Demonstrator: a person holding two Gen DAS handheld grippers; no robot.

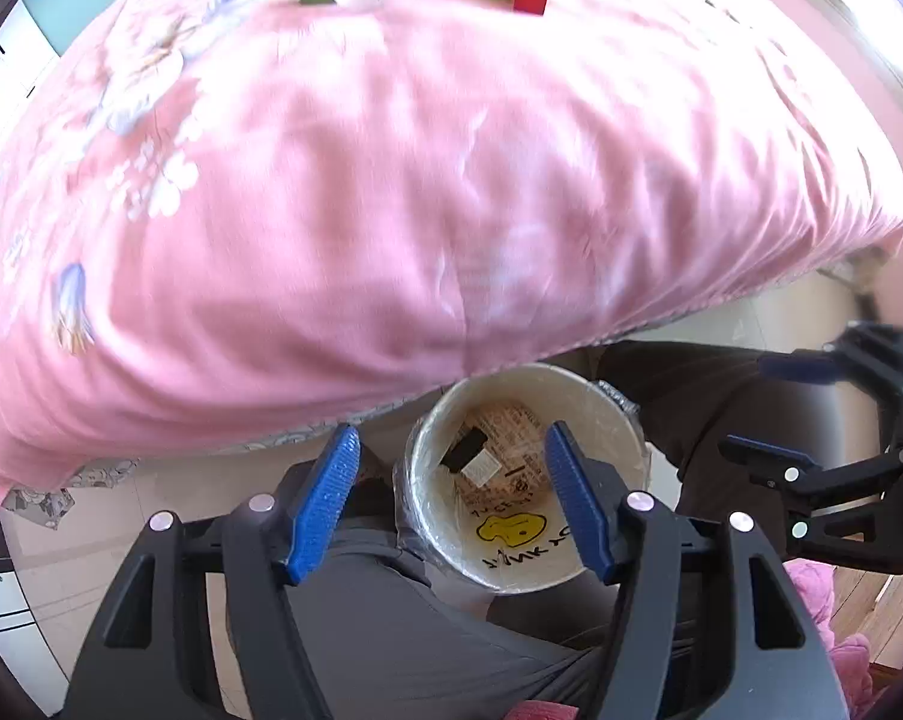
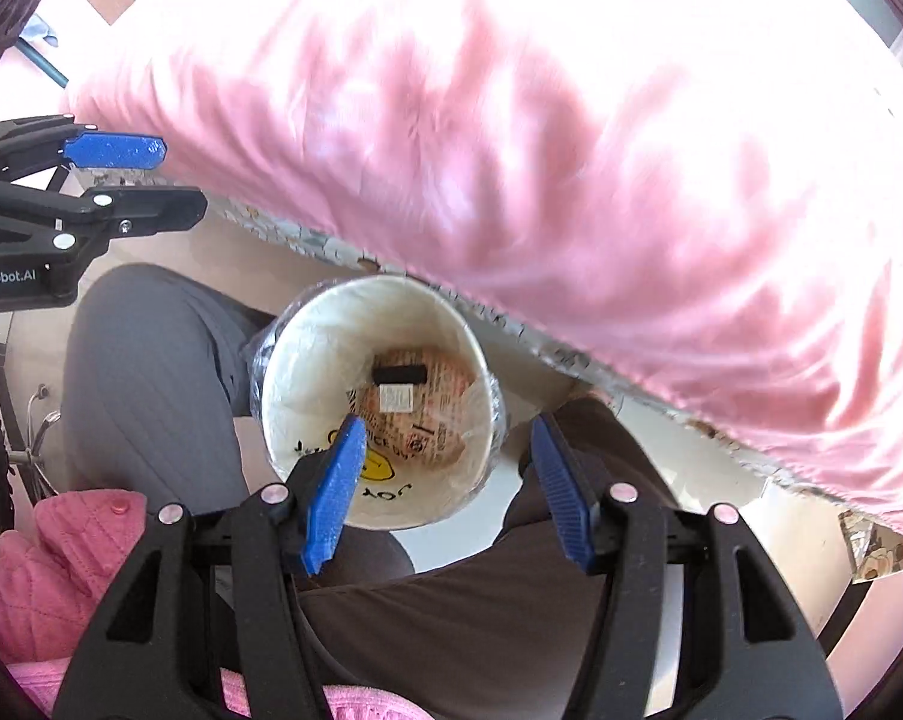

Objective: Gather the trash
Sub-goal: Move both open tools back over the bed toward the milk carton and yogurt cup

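Both tools, left (image 1: 451, 501) and right (image 2: 445, 483), hung wide and empty over the cup (image 1: 529, 480) below the bed (image 1: 391, 180) edge. Next pickup should approach trash squarely.

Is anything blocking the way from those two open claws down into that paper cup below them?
Nothing visible does. The left gripper and the right gripper are both open and empty above the paper cup, whose mouth is uncovered. The pink tablecloth overhangs only its far rim.
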